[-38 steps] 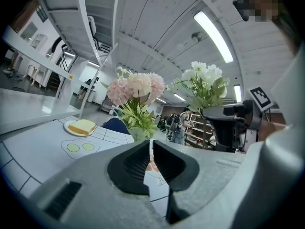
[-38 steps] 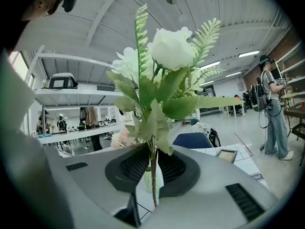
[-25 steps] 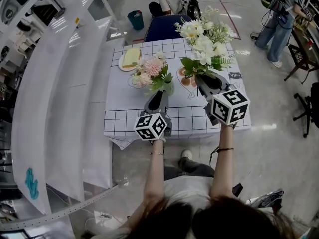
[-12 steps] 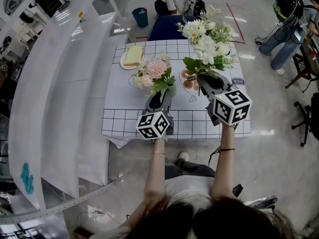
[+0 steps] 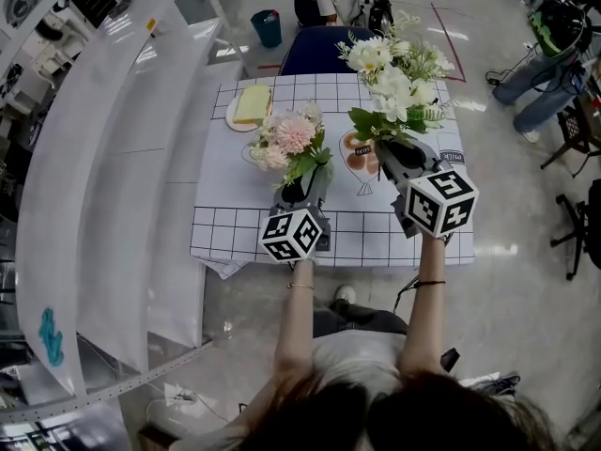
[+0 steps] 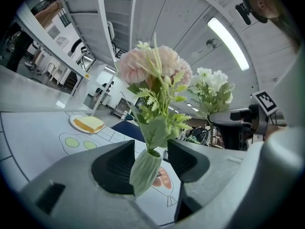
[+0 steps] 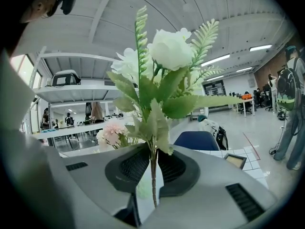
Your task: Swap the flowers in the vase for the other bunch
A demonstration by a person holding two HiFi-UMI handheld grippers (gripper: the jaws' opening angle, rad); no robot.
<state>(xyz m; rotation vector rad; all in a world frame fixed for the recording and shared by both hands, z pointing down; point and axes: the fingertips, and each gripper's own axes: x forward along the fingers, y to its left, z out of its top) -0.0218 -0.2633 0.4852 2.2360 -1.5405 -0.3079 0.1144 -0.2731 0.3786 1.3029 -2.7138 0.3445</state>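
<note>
The green vase (image 6: 144, 171) of pink flowers (image 6: 150, 66) stands upright and unclamped on the tabletop (image 5: 225, 214) between the left gripper's (image 6: 148, 157) opening jaws, while just to its right the right gripper (image 7: 153, 168) clamps the white bunch (image 7: 164, 51) upright by its stems.

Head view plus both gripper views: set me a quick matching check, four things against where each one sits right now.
Things:
1. pink flowers
2. white bunch
3. green vase
4. bread slice

Places:
A. on the plate at the far left corner of the table
B. stems clamped in the right gripper
C. between the jaws of the left gripper
D. standing in the green vase

Pairs: 1-D, 2-B, 3-C, 4-A.

The left gripper's jaws are opening, with the vase between them and the pads not pressing it.
</note>
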